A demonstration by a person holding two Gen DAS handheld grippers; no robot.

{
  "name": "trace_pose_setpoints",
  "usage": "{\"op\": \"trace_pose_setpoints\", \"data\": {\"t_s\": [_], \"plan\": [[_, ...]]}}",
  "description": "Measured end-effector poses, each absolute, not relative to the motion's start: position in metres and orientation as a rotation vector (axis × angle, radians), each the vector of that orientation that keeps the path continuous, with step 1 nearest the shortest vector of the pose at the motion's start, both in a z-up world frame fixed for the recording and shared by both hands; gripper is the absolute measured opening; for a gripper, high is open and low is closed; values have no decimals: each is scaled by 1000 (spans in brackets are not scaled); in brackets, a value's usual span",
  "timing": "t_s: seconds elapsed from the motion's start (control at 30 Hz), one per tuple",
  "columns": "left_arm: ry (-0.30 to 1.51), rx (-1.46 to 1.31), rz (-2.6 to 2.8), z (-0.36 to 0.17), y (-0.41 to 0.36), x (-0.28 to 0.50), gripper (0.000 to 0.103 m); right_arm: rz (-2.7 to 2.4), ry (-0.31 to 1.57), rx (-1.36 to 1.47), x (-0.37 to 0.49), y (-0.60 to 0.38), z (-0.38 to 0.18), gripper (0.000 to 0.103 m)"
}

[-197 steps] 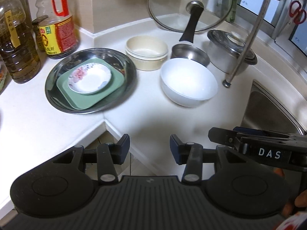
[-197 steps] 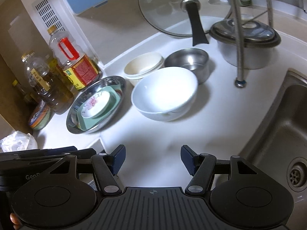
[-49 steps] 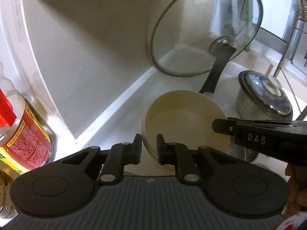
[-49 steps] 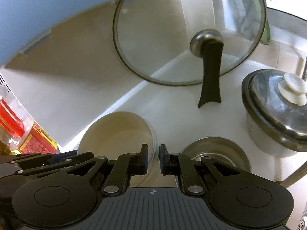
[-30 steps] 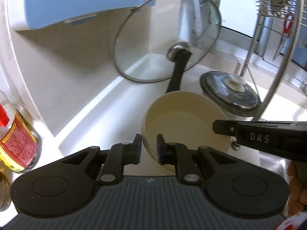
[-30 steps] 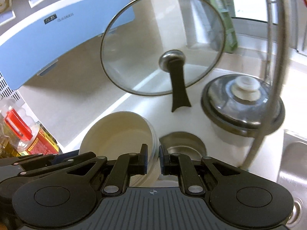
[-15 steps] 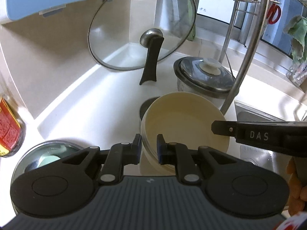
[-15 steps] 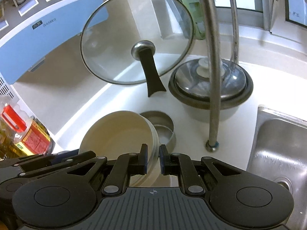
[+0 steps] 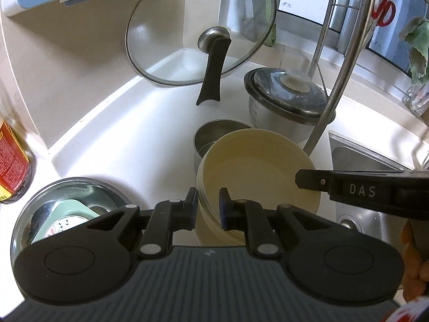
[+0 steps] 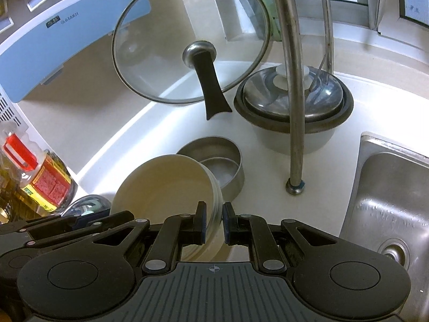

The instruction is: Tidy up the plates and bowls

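Cream bowl [image 9: 257, 171], floral white saucer [image 9: 65, 228], pale green plate [image 9: 72, 209]

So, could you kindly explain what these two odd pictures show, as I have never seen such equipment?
No robot here: a person holds two hand-held tongs, each with a fisheye camera looking along its fingers. One picture is from the left tongs, the other from the right tongs. Both are shut on the rim of a cream bowl, lifted above the white counter. Nearby stand a small steel bowl, a lidded steel pot, a leaning glass lid and a steel tray of plates.
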State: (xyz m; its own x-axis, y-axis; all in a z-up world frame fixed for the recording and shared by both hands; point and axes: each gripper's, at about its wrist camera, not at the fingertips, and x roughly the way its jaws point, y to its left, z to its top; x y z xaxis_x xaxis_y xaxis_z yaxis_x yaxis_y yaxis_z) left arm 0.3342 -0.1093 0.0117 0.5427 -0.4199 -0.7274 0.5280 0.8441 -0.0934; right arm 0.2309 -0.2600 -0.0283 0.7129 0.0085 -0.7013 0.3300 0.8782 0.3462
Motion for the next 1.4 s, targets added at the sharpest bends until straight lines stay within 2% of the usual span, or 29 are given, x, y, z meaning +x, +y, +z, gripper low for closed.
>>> {"op": "trace_pose_setpoints", "data": {"t_s": [1.4], "plan": [[879, 138, -553, 0, -108, 335, 14, -172, 838, 481, 236, -261, -44, 13]]}}
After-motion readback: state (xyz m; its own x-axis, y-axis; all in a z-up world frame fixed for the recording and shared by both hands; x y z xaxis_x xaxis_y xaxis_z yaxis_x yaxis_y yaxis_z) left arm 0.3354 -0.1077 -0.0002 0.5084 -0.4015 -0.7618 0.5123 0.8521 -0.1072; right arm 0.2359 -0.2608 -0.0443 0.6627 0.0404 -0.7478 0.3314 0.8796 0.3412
